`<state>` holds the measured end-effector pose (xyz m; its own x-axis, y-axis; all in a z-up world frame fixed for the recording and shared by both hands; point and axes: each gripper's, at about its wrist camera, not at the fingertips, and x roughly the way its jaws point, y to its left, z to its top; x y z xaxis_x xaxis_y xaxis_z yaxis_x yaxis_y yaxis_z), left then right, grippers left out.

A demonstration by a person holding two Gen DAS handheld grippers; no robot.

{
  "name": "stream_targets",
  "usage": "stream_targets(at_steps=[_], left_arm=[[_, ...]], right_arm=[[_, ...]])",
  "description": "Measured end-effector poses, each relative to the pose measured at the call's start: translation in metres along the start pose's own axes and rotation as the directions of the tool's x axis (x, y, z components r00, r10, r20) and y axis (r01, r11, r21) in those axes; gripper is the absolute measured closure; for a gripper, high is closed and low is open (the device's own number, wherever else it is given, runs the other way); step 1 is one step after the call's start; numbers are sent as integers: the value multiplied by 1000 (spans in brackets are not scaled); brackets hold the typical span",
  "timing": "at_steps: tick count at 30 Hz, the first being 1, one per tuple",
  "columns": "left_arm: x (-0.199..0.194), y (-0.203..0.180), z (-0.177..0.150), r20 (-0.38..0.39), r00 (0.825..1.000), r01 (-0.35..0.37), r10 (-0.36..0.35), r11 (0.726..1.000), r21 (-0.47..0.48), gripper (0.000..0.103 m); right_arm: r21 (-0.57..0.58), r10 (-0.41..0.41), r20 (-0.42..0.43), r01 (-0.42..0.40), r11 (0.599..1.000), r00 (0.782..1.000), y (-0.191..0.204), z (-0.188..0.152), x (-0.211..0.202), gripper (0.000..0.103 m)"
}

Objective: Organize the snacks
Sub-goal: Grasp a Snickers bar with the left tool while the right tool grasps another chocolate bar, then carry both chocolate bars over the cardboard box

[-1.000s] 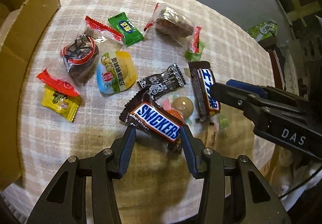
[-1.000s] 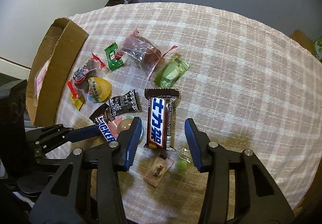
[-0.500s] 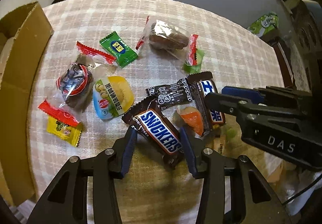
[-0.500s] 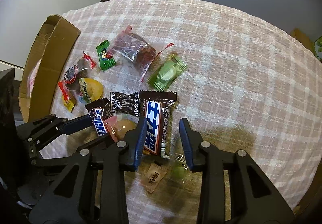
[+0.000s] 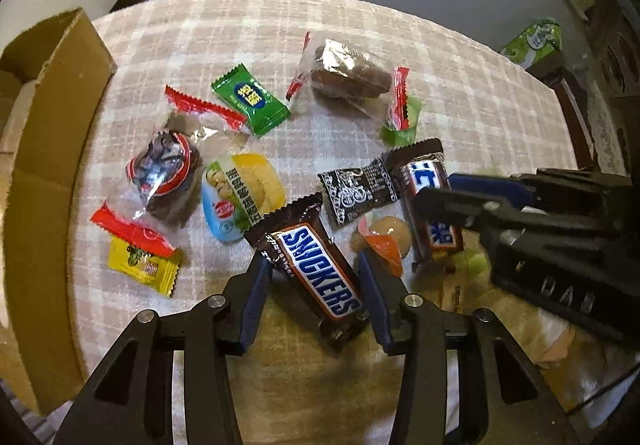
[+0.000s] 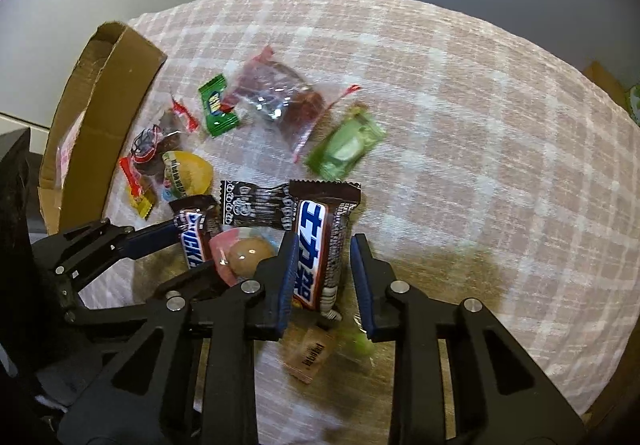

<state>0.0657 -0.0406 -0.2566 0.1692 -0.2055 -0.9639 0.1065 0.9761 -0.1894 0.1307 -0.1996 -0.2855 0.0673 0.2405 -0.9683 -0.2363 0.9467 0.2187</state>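
Our left gripper (image 5: 316, 287) stands open around the Snickers bar (image 5: 310, 267) near the table's (image 5: 460, 93) front edge; our right gripper (image 6: 322, 281), also open, brackets the Chinese-label bar (image 6: 316, 245). Closing could snag the round candy (image 6: 248, 255) between them. Since a second ago, both have narrowed and advanced.
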Motion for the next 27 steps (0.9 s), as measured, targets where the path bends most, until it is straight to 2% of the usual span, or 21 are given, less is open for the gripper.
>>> stream_targets(at_steps=[5, 20, 27], left_arm=[[0, 3, 1, 9, 1000, 1, -1, 1000, -17, 69], [-25, 23, -13, 42, 999, 19, -17, 999, -48, 74], [-45, 47, -17, 74, 997, 22, -16, 997, -80, 74]], right_arm=[[-14, -12, -6, 12, 1000, 1000, 9, 1, 6, 74], [7, 25, 28, -26, 1000, 999, 15, -9, -12, 81], [13, 44, 58, -45, 999, 997, 19, -10, -29, 82]])
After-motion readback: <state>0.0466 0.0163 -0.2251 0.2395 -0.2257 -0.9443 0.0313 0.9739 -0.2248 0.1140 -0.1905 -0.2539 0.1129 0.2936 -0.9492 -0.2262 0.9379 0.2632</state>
